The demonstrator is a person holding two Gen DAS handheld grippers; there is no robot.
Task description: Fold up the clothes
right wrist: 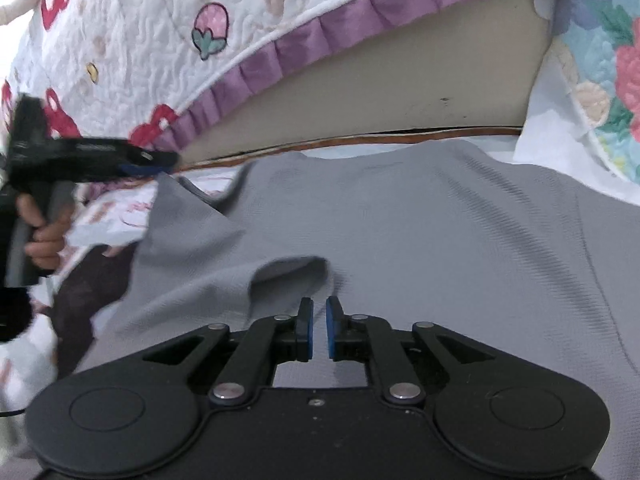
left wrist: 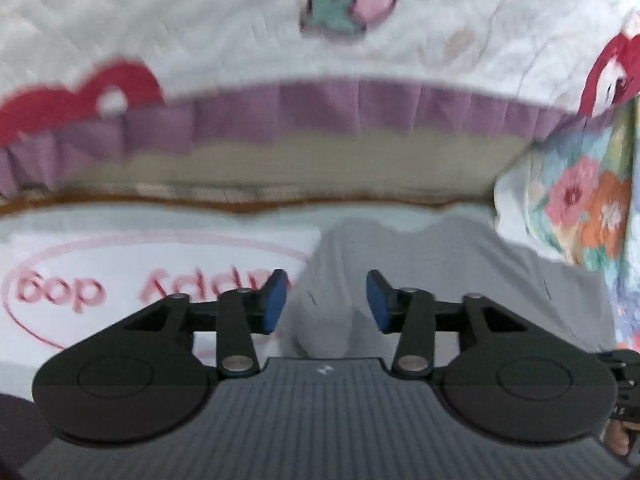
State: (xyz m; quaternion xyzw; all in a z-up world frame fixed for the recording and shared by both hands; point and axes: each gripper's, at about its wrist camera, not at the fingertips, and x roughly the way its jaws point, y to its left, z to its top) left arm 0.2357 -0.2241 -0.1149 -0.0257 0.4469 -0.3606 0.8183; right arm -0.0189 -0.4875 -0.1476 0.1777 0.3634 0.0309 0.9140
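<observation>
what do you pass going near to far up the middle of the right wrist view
right tongs → grey garment → brown edge strip → beige panel → purple ruffle → white quilt with strawberry

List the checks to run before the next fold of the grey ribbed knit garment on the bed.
1. Left gripper at the grey ribbed knit garment: ok.
2. Left gripper closed on cloth: not ok, pads wide apart.
3. Right gripper holding cloth: cannot tell, pads narrowly apart.
4. Garment lying flat: not ok, raised flap near right gripper.
5. White garment with pink lettering clear of the grey one: cannot tell.
</observation>
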